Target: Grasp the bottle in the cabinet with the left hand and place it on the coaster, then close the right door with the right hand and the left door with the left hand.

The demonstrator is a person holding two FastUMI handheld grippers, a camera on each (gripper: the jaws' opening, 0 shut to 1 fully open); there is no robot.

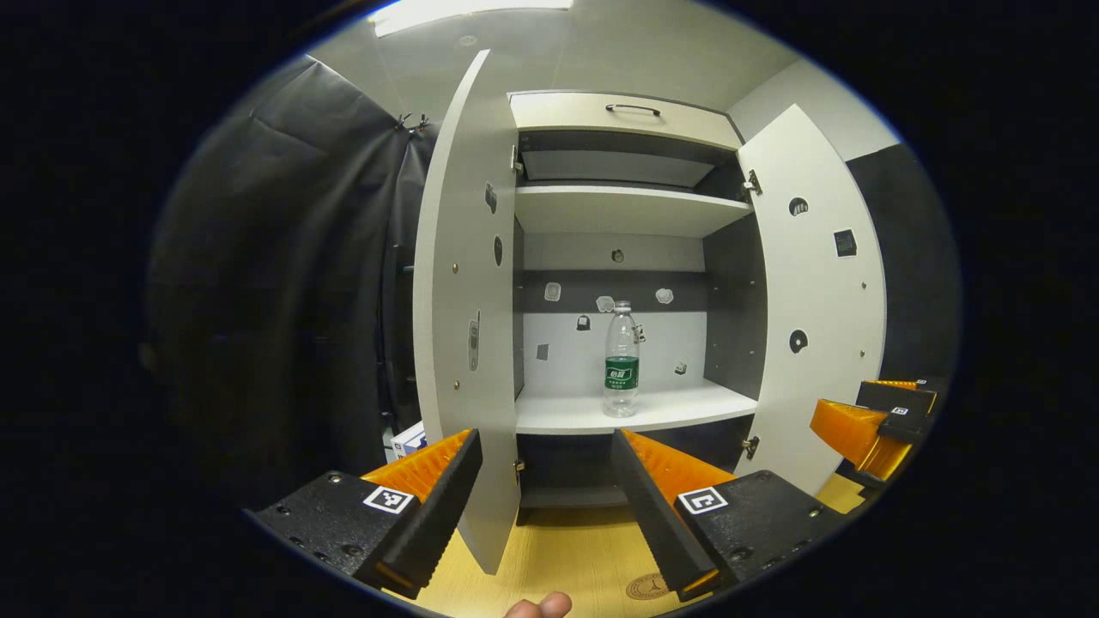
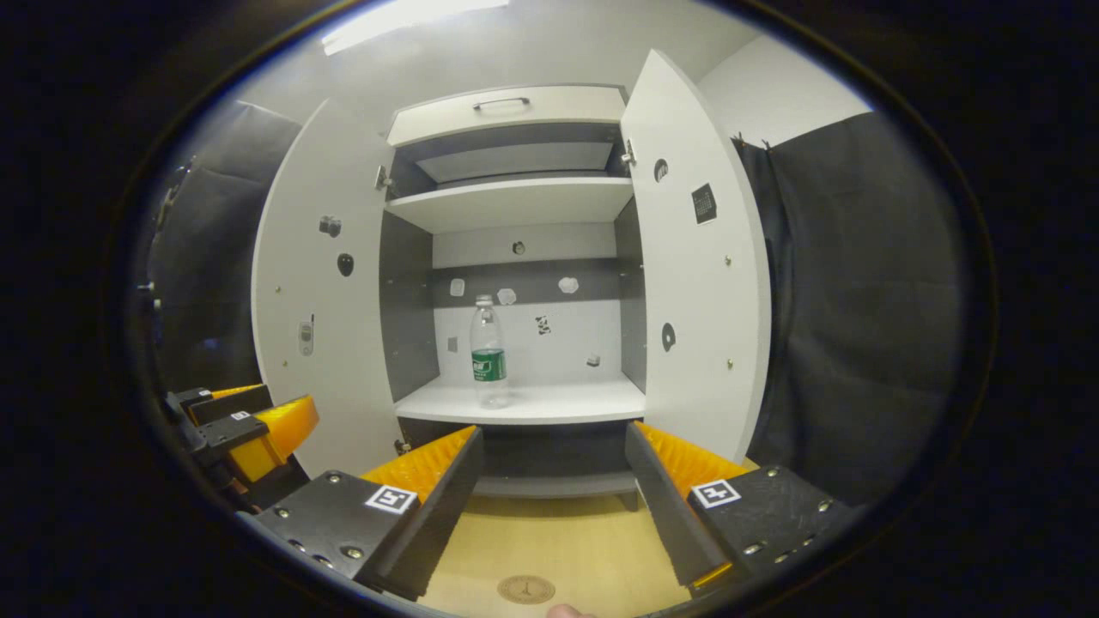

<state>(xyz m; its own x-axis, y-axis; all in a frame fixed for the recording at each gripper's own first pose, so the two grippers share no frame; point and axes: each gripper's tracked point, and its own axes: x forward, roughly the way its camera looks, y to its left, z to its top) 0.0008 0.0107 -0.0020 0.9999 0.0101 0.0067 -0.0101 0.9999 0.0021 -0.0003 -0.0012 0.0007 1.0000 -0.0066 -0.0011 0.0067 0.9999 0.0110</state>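
Left gripper (image 1: 545, 446) spread wide, nothing held, well short of the cabinet (image 1: 631, 129). Right gripper (image 2: 554, 446) same deal, wide and empty. Water bottle (image 1: 621, 360) upright on the middle shelf (image 1: 687, 408), both doors open. Coaster (image 1: 648, 587) down on the wood table (image 1: 567, 549), close in front. Biggest risk, probably: clipping the left door (image 1: 455, 300) on the way in, or nudging that tall light bottle over with one finger before closing.

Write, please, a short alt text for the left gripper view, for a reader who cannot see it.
A clear bottle stands upright on a shelf of an open cabinet, both doors swung wide. The left gripper waits below it, jaws open, over a wooden table with a round coaster.
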